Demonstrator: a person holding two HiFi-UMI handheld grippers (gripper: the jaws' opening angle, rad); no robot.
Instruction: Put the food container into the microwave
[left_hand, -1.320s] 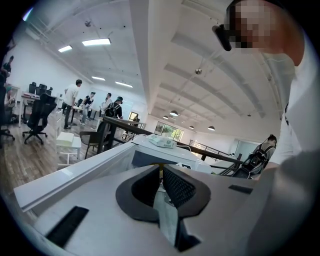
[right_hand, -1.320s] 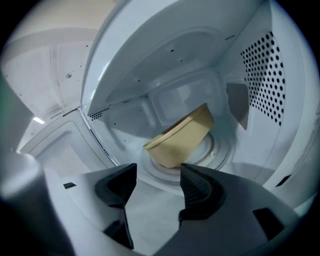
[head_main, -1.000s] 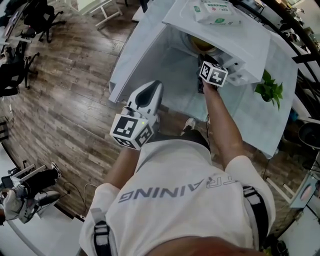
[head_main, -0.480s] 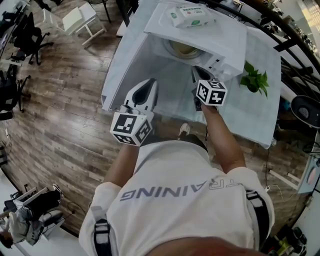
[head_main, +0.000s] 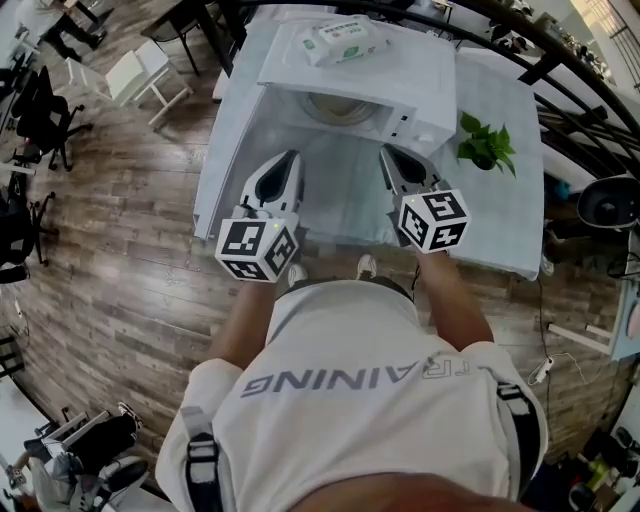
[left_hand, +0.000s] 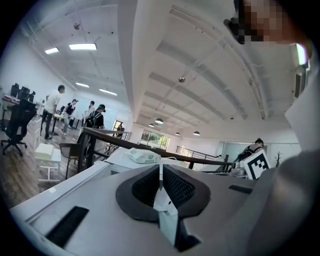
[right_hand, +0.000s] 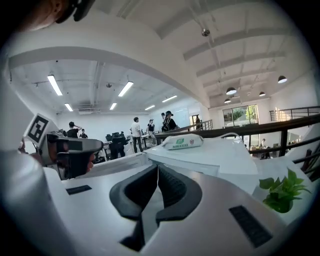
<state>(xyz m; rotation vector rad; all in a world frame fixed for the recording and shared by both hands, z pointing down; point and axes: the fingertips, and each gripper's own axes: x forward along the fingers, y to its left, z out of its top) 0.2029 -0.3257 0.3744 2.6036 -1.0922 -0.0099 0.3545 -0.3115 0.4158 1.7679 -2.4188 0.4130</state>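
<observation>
Both my claws are closed on nothing. The left claw (head_main: 286, 160) and the right claw (head_main: 393, 156) hang side by side over the table (head_main: 500, 230), pointing to 12 o'clock at the microwave (head_main: 410, 85). Its door (head_main: 228, 160) stands open toward 9 o'clock, and the food container (head_main: 340, 106) sits inside the cavity — apart from both claws. A wipes pack (head_main: 345, 38) lies on top; a small plant (head_main: 485, 150) stands at 2 o'clock.
</observation>
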